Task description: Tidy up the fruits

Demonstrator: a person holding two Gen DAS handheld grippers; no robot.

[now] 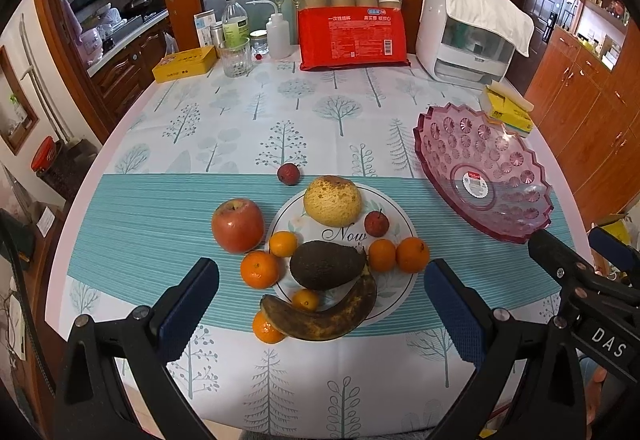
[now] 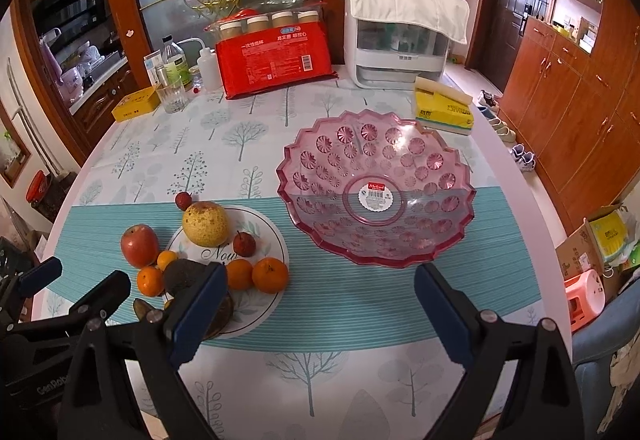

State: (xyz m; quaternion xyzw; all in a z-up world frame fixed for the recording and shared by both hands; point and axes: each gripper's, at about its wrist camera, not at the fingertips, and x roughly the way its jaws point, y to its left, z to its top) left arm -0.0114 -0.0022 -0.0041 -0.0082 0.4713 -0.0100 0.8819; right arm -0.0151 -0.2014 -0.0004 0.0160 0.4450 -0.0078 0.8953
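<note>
A white plate [image 1: 394, 286] near the table's front carries a yellow pear [image 1: 332, 200], a dark avocado [image 1: 326, 264], an overripe banana [image 1: 324, 314], a small red fruit [image 1: 376, 223] and several tangerines [image 1: 412, 254]. A red apple [image 1: 238, 225] and another small red fruit [image 1: 288, 173] lie on the cloth beside it. Right of the plate stands an empty pink plastic bowl [image 2: 376, 188]. My left gripper [image 1: 320, 268] hangs open just in front of the plate. My right gripper [image 2: 320, 272] is open before the bowl, holding nothing.
Along the table's back stand a red pack of cups [image 1: 352, 36], a white appliance [image 1: 468, 32], bottles, a glass [image 1: 236, 58] and a yellow tin [image 1: 184, 64]. A yellow tissue pack [image 2: 444, 112] lies behind the bowl. Wooden cabinets run along the right.
</note>
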